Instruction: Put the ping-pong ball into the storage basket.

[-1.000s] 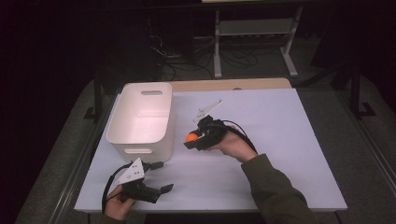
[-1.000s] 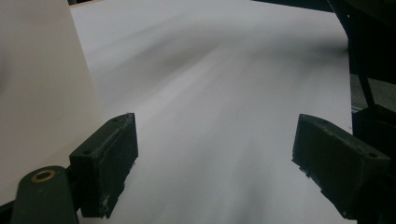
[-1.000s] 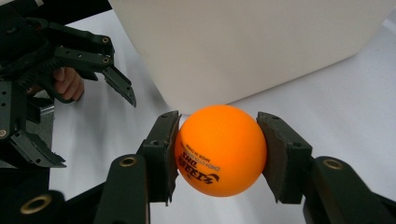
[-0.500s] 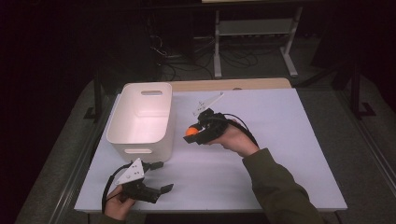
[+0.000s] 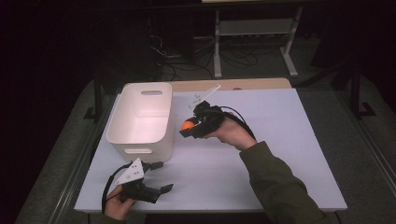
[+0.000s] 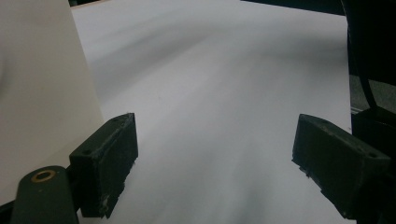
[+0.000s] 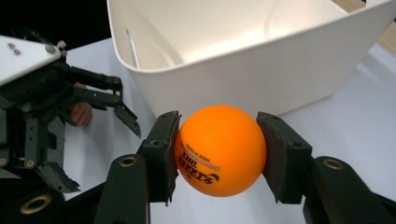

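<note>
An orange ball [image 7: 220,149] with black print is pinched between the pads of my right gripper [image 7: 219,151]. In the high view that gripper [image 5: 189,128] hangs above the table just right of the white bin [image 5: 142,116], with the orange ball [image 5: 187,124] at its tip. The bin's near wall [image 7: 243,79] rises right behind the ball, and its inside looks bare. My left gripper [image 5: 158,176] rests near the table's front left corner, its jaws wide apart. Between those jaws lies bare white tabletop [image 6: 215,154].
The white table [image 5: 280,140] is open to the right of the bin. The bin's side [image 6: 42,93] stands close on the left in the left gripper view. A wooden strip [image 5: 233,84] runs along the far edge; a metal rack [image 5: 254,32] and cables lie beyond.
My right gripper has risen with the orange ball and drawn slightly nearer the bin's rim. The left gripper has stayed where it was.
</note>
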Motion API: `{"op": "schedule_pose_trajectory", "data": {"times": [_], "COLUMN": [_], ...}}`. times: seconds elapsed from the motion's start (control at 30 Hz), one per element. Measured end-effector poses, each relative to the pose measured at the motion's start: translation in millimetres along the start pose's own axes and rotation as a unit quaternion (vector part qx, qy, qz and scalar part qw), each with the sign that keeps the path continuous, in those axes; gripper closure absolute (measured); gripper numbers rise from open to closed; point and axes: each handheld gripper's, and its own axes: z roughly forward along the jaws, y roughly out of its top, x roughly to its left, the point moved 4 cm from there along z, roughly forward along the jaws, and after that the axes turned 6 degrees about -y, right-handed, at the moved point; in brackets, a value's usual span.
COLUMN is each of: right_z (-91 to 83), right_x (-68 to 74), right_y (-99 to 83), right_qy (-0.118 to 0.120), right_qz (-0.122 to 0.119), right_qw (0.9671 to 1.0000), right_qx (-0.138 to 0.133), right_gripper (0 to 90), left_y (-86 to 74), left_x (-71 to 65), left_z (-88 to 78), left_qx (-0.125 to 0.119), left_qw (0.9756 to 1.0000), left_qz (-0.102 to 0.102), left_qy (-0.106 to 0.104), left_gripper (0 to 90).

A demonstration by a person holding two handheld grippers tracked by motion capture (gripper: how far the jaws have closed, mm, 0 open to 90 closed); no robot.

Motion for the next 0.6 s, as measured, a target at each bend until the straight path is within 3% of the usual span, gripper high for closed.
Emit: {"op": "schedule_pose_trajectory", "data": {"times": [0.6], "right_z": [1.5], "right_x": [2.6], "right_y": [31.1], "right_qy": [0.001], "right_qz": [-0.010], "right_qw": [0.9998], "right_qx": [-0.018], "right_gripper": [49.9], "left_y": [0.0], "left_x": [-0.4], "left_z": [0.2], "left_qx": [-0.001], "left_qw": [1.0000], "left_qz": [-0.002], "left_qy": [0.000], "left_gripper": [14.1]}}
